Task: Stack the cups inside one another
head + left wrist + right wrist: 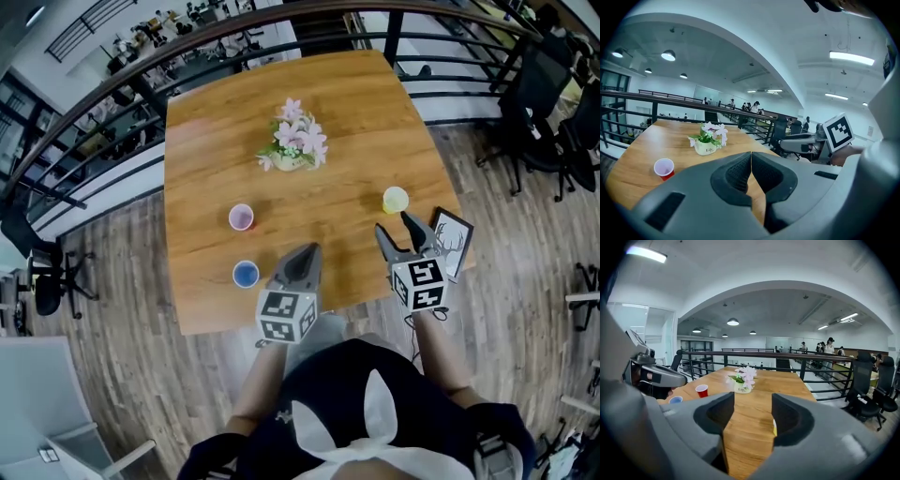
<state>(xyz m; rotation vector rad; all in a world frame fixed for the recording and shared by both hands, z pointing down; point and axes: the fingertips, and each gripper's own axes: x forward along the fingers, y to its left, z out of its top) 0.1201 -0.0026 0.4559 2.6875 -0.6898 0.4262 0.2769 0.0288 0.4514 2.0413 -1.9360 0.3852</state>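
**Three cups sit apart on the table**

From the head view, we look down on a square brown wooden table (356, 103). A little white pot of pink flowers (292, 146) stands in the middle of it. A small round red cup (241, 217) stands nearer to us and to the left. A small round blue cup (246, 274) stands just below the red cup, close to the table's near edge. A small round yellow cup (396, 200) stands well apart from them, on the right side. No cup is inside another cup. The grey left gripper (309, 253) hangs over the near edge, to the right of the blue cup. The grey right gripper (396, 226) points at the yellow cup, which is just past its tips. A white card with a deer drawing (454, 241) lies by the right gripper.

In the left gripper view, we see its two jaws pressed together at the tips, with nothing in them. The red cup is low on the left and the flowers are farther back.

In the right gripper view, we see its two jaws wide apart, with bare wood between them. A thin bit of the yellow cup peeks out beside the right-hand jaw. The jaws do not press on it. The red cup and the blue cup are off to the left.
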